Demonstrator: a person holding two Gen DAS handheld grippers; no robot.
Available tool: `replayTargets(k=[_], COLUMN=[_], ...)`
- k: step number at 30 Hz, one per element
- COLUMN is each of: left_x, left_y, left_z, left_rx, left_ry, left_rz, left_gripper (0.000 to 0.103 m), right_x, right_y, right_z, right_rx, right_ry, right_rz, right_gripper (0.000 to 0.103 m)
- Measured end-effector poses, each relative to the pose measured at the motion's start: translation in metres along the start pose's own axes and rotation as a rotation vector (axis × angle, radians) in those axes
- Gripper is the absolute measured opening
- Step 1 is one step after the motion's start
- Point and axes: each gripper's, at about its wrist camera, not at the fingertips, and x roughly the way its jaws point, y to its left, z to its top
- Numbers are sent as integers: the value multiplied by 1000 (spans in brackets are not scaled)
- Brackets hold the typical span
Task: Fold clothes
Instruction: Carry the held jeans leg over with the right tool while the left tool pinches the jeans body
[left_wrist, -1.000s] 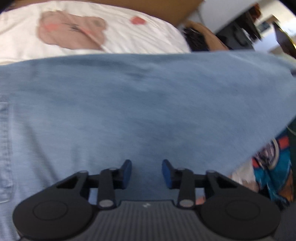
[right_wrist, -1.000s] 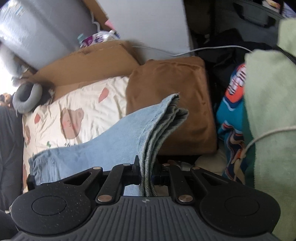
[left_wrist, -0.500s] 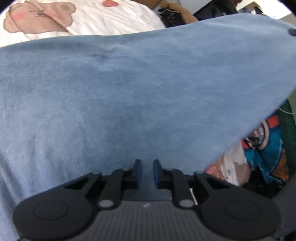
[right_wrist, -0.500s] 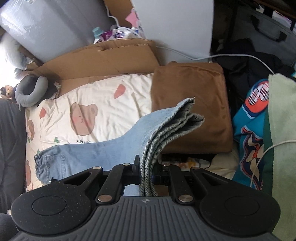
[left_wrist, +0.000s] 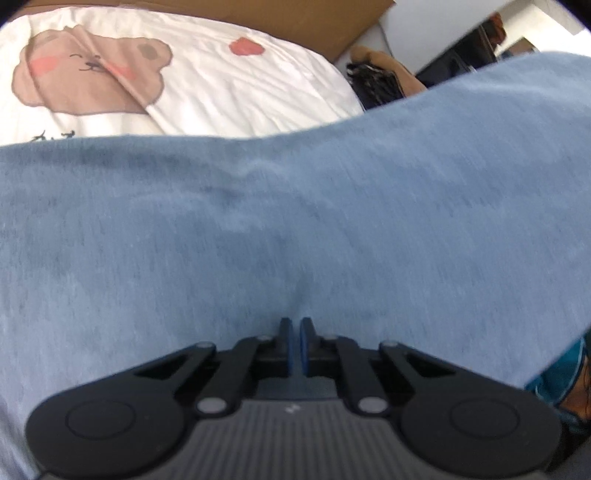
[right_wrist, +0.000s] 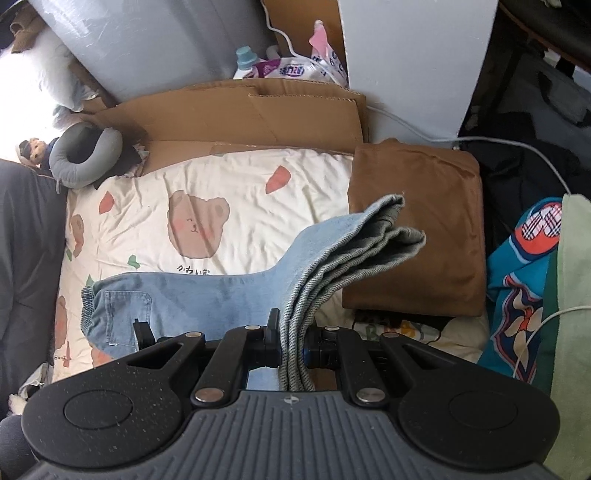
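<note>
We are working over a bed spread with a cream bear-print sheet, flattened cardboard along its far edge, a folded brown garment at its right end and a teal printed cloth beyond that. The light-blue jeans lie lengthwise on the sheet, waistband and back pocket to the left, while the leg ends rise off the bed in a stacked bundle. That bundle runs between the jaws of the right gripper, which are closed on several layers of denim, hems fanning out just past the fingertips over the brown garment. We judge a lengthwise fold toward the waistband to be under way; doing it well means keeping the hems even and the layers aligned, carrying them low so the lower half stays flat. The right gripper points forward across the bed, roughly level. The left gripper hovers close over the broad denim, aimed across it, jaws drawn to a narrow slit; whether any cloth is pinched there we cannot tell.
</note>
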Motion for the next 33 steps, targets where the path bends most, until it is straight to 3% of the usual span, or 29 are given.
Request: replayTargets(k=[10,26,33], left_x=[14,43,29], left_y=[18,20,23], left_z=[34,93,75], left_rx=[-95,-89,-136], left_ry=[-56,-128,-117], left_rz=[34,90,66], left_gripper=[2,3,3], right_x=[2,10,7], right_y=[14,28,36], right_z=[0,5,10], right_rx=[-18,-54,-69], right_ry=[17,28,19], right_rz=[9,19,26], right_gripper=[9,9,9])
